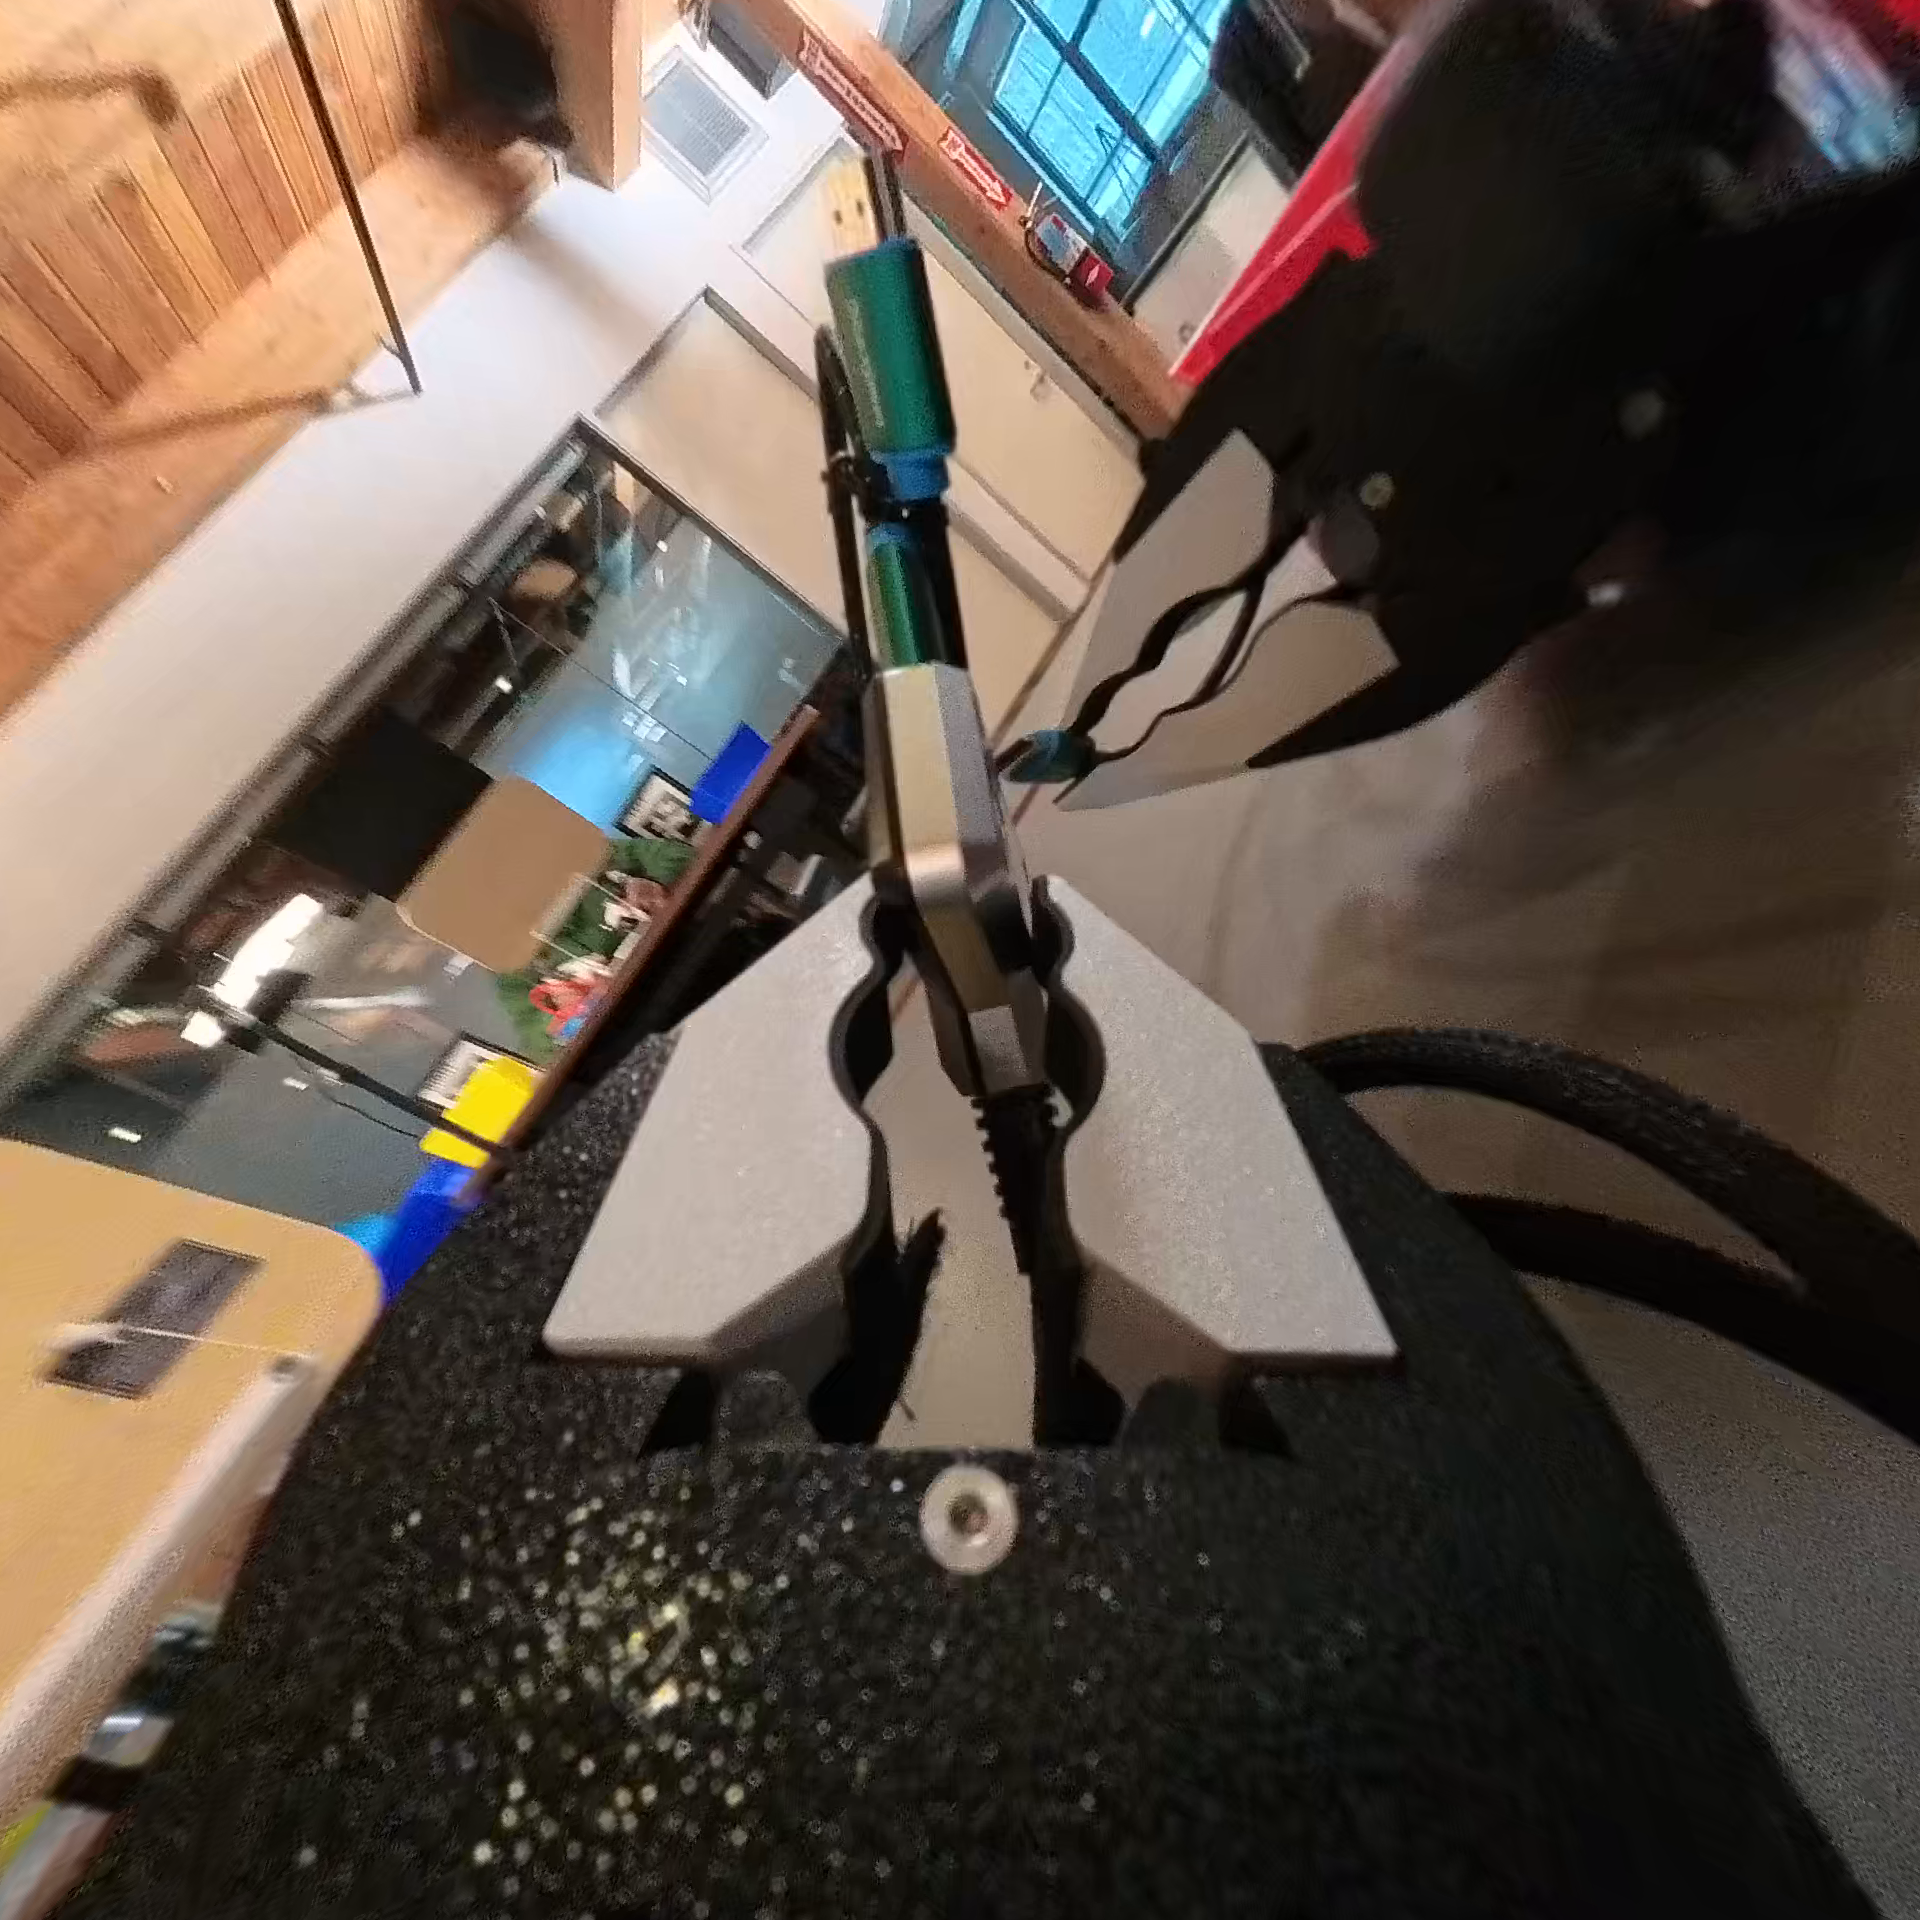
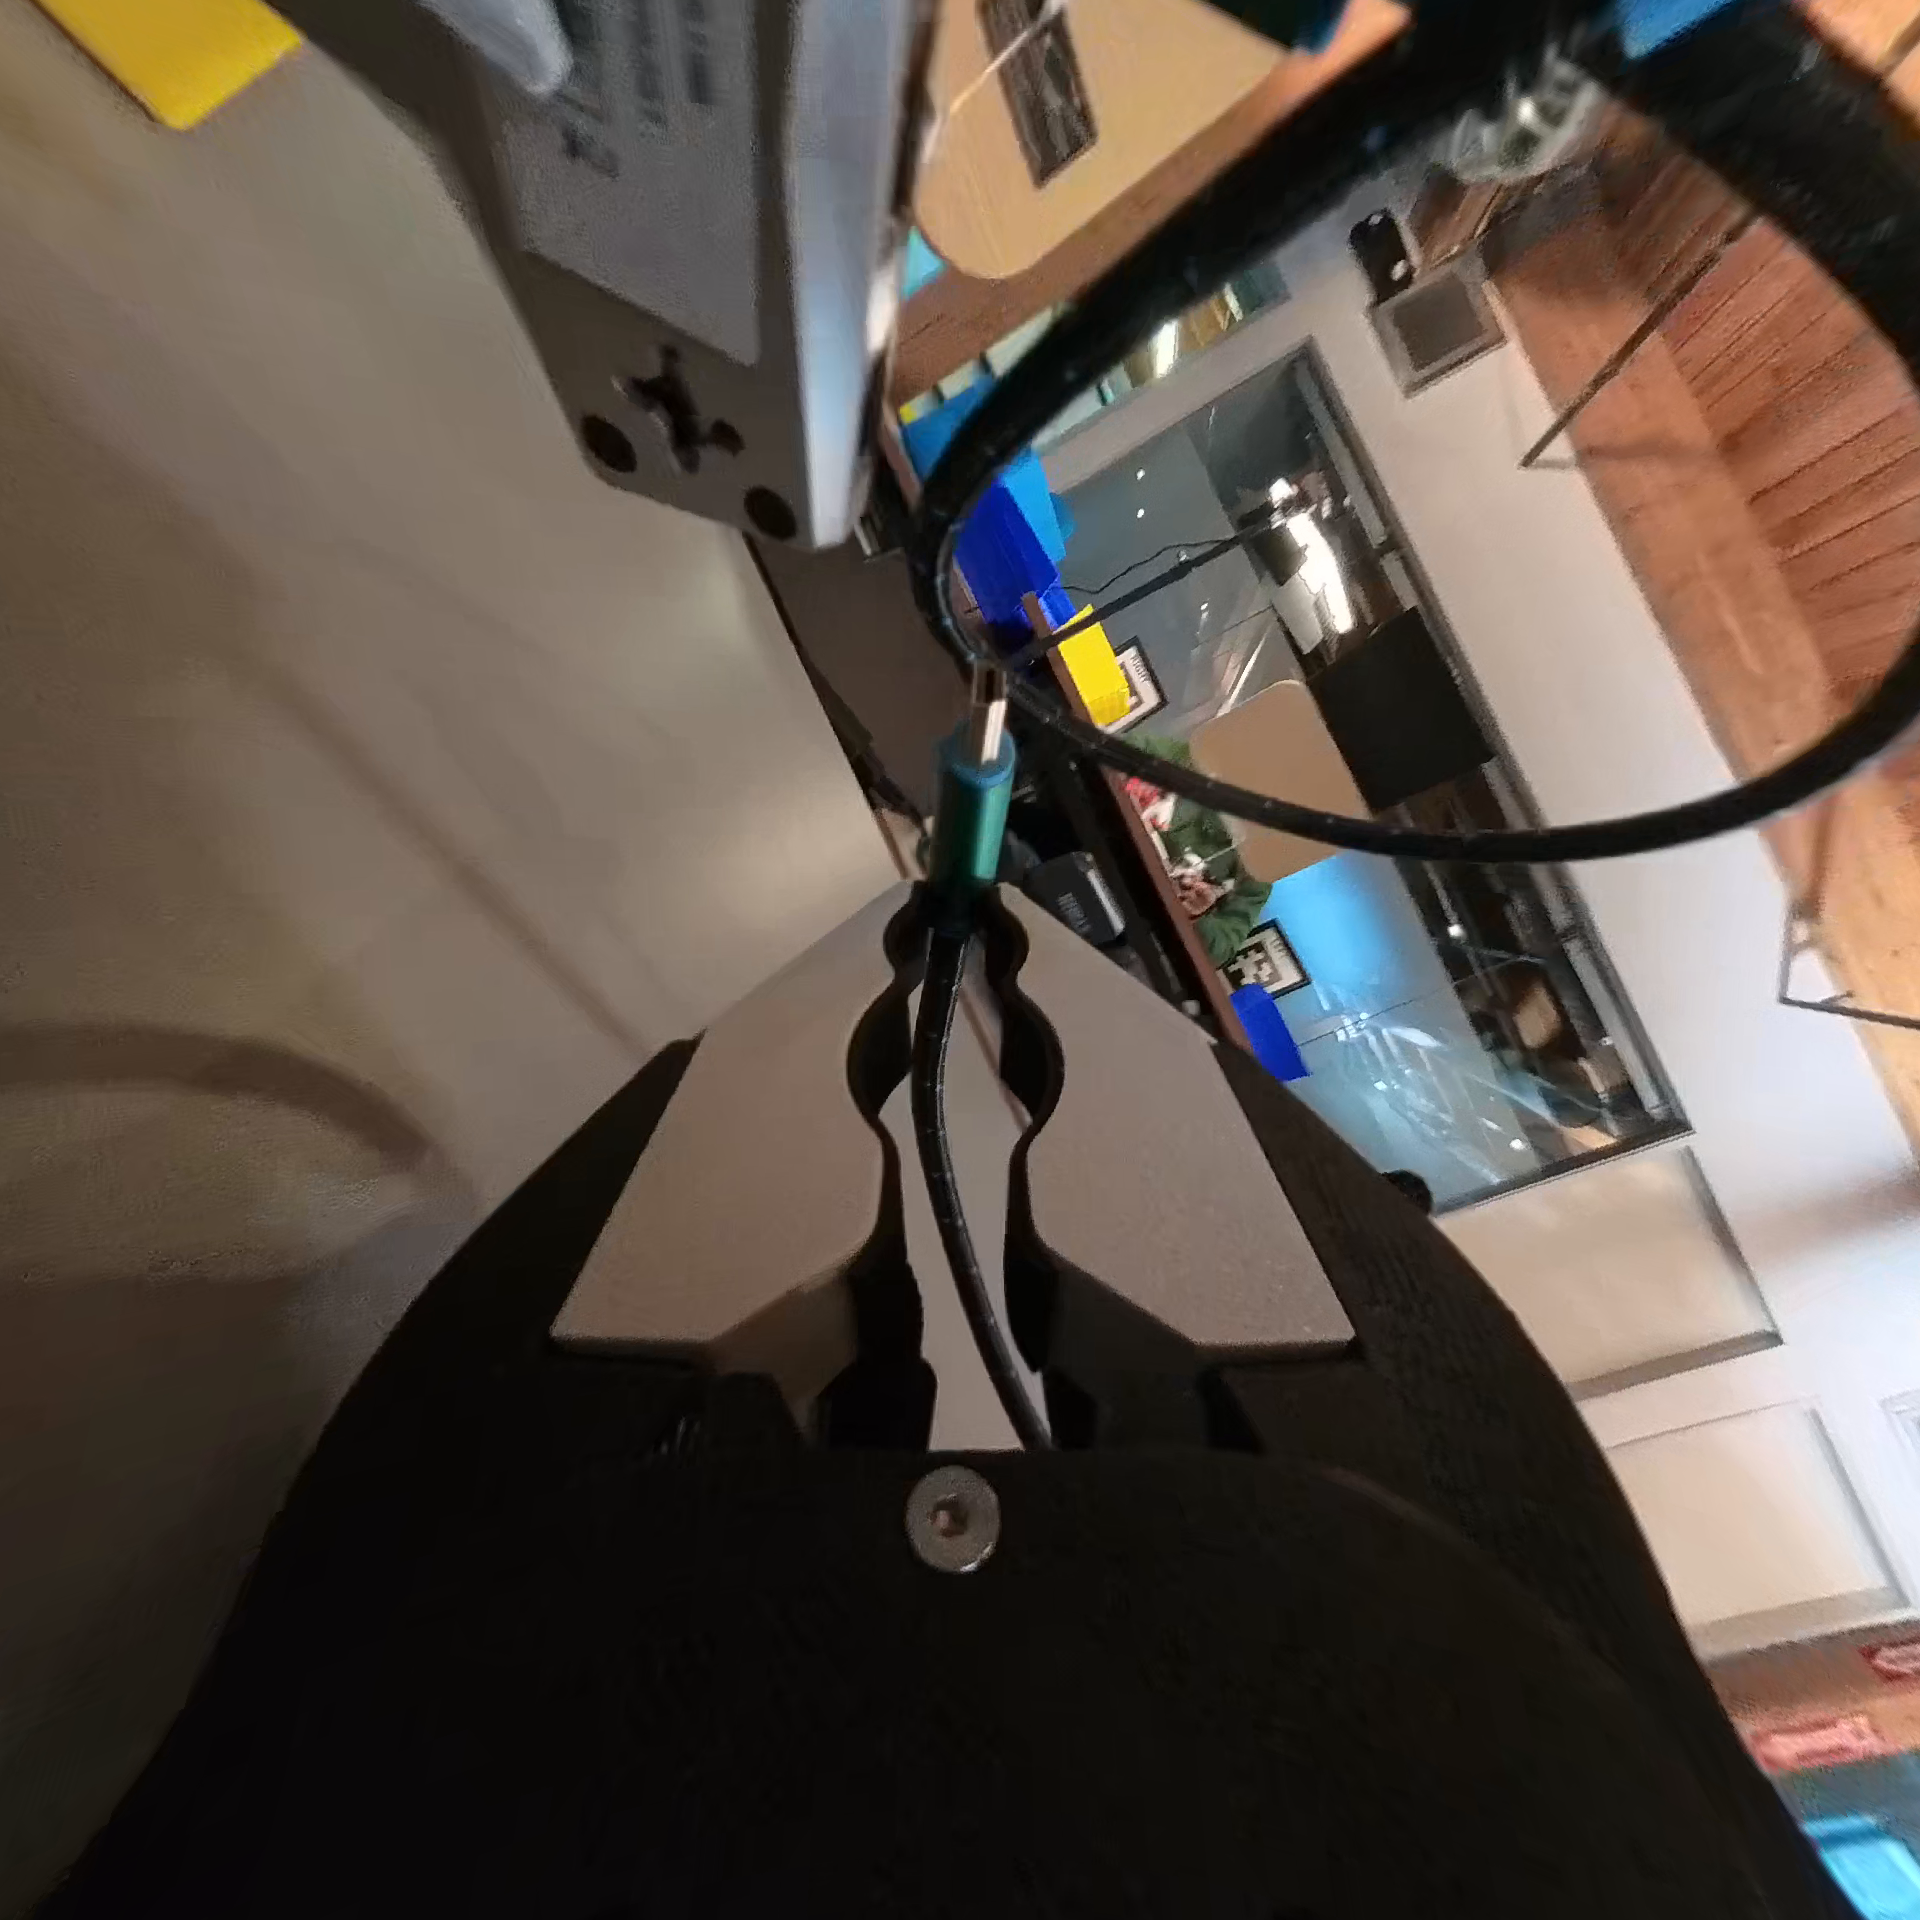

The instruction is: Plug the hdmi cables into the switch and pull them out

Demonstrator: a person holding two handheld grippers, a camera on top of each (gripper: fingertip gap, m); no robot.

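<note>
Switch point(image 1: 940, 831), a grey metal block, is seen edge-on in the left wrist view, clamped between the closed left tongs point(image 1: 961, 935); its ports are hidden from this angle. A thick black braided cable point(image 1: 1621, 1143) loops beside it and is cut off by the frame edge. Green connector housings point(image 1: 891, 343) stand beyond the switch, partly blurred. The right tongs point(image 2: 951, 920) are closed on a thin black cable just behind its green plug point(image 2: 971, 805), whose metal tip is bare and held in the air. The pale bench point(image 2: 364, 727) is motion-blurred.
</note>
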